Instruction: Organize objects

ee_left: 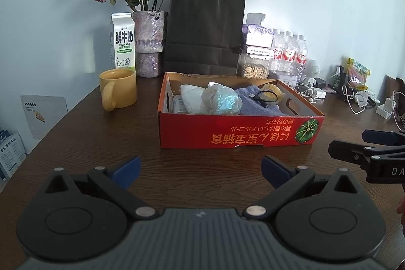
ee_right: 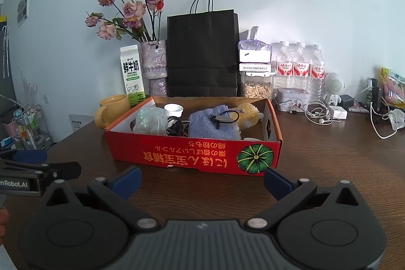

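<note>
Left gripper (ee_left: 201, 172): I see its jaws spread wide, nothing between the blue pads (ee_left: 127, 171), held low and level.
Right gripper (ee_right: 202, 181): my view shows it equally wide, empty, level.
Relation: side by side, apart, each showing at the edge of the other's view.

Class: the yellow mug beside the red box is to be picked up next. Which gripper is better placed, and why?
Probably the left gripper: open, empty, and the yellow mug stands left of the red box. The right gripper would cross the box.
</note>
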A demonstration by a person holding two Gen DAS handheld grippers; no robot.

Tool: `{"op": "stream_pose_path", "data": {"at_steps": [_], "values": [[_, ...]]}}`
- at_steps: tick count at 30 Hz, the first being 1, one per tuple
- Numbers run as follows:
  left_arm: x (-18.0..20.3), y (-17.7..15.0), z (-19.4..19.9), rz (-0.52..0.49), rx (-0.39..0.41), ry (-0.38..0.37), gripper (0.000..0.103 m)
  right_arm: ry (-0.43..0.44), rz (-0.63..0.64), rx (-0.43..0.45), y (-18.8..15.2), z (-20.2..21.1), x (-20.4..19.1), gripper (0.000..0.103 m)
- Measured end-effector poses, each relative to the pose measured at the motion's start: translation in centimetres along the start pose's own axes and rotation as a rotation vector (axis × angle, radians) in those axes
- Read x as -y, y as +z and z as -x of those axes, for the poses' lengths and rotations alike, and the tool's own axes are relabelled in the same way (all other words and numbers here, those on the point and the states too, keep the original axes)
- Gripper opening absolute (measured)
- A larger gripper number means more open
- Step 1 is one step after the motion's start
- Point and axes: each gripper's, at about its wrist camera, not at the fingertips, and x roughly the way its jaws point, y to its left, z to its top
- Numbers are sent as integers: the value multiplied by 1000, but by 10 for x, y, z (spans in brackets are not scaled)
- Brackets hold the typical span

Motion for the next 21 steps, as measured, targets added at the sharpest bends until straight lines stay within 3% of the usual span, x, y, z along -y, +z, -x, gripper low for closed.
{"op": "stream_pose_path", "data": {"at_steps": [21], "values": [[0, -1, 1, -1, -1, 14, 103, -1, -3, -4, -1, -1, 0, 103]]}}
